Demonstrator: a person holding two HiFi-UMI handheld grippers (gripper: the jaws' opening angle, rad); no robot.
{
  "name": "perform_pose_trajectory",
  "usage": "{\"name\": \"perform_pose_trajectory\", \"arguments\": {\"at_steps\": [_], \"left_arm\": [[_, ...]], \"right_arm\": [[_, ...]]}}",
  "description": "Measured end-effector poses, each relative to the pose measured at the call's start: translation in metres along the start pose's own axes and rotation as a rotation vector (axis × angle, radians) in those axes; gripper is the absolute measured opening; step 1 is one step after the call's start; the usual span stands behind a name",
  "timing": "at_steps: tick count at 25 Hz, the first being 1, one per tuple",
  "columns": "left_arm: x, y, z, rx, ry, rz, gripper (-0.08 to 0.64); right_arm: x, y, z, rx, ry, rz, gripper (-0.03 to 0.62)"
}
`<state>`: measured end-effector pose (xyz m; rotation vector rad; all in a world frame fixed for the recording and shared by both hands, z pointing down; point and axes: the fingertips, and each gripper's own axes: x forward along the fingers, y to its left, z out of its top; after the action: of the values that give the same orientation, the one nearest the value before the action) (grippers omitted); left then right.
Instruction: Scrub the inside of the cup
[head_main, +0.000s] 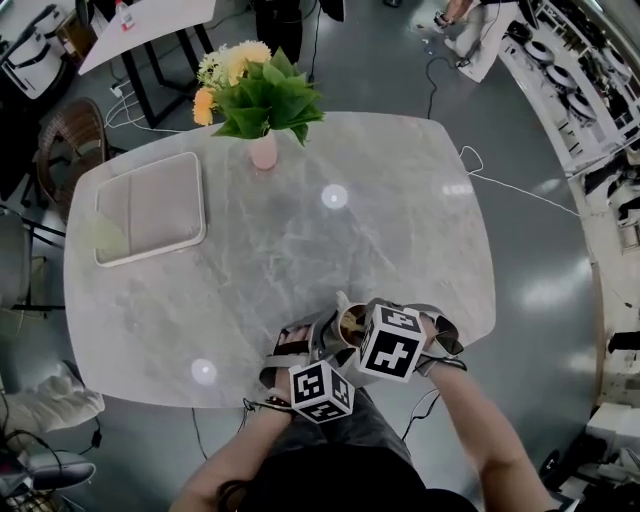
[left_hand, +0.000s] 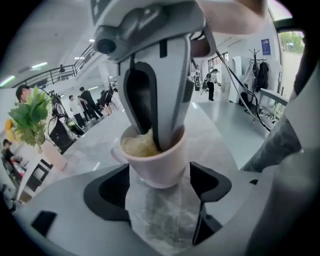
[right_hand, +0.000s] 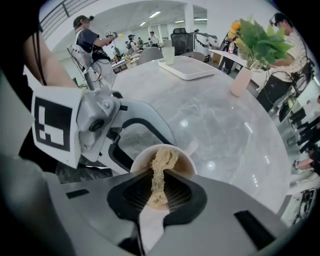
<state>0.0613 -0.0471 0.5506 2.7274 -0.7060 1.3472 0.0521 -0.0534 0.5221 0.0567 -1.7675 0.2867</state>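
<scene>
Well, nearest me, at the tabletop's (head_main: 300, 240) near edge, my left gripper (left_hand: 160, 176) and right gripper (right_hand: 159, 182) hide most of the cup (left_hand: 156, 162) from above. My left fingers stand apart on either side of it, not pressing. My right fingers are clamped on a tan fibrous scrubber (right_hand: 161, 162) dipping inside. Farther off sit a tray (head_main: 150, 207) at the left and a flower vase (head_main: 263, 152).

1. The place is a big open lab or office hall, with a glossy grey floor (head_main: 540, 260), strip lights (right_hand: 155, 14) and a railed upper walkway (left_hand: 55, 75).
2. People (left_hand: 90, 100) stand among desks (head_main: 150, 25) and gear (head_main: 560, 70) (much of it too blurred to name).
3. Cables (head_main: 520, 190) trail over the floor beside a marble table (head_main: 400, 200).
</scene>
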Motion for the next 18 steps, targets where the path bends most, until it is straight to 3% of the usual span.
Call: {"name": "perform_pose_trajectory", "arguments": {"at_steps": [2,5,12,15,18], "left_arm": [[0.004,0.001,0.002,0.017,0.0,0.007,0.373],[0.005,0.001,0.003,0.068,-0.029,-0.044,0.374],[0.006,-0.006,0.003,0.266,-0.078,-0.28,0.36],[0.006,-0.004,0.003,0.314,-0.094,-0.363,0.35],[0.007,-0.001,0.001,0.364,-0.092,-0.427,0.345]], "right_arm": [[-0.001,0.004,0.001,0.03,-0.007,0.022,0.06],[-0.005,0.008,0.001,0.05,-0.027,0.041,0.06],[-0.019,0.023,-0.006,-0.18,-0.016,0.053,0.06],[-0.022,0.008,-0.009,-0.205,0.012,-0.023,0.06],[-0.014,-0.003,-0.009,-0.33,0.063,-0.128,0.06]]}}
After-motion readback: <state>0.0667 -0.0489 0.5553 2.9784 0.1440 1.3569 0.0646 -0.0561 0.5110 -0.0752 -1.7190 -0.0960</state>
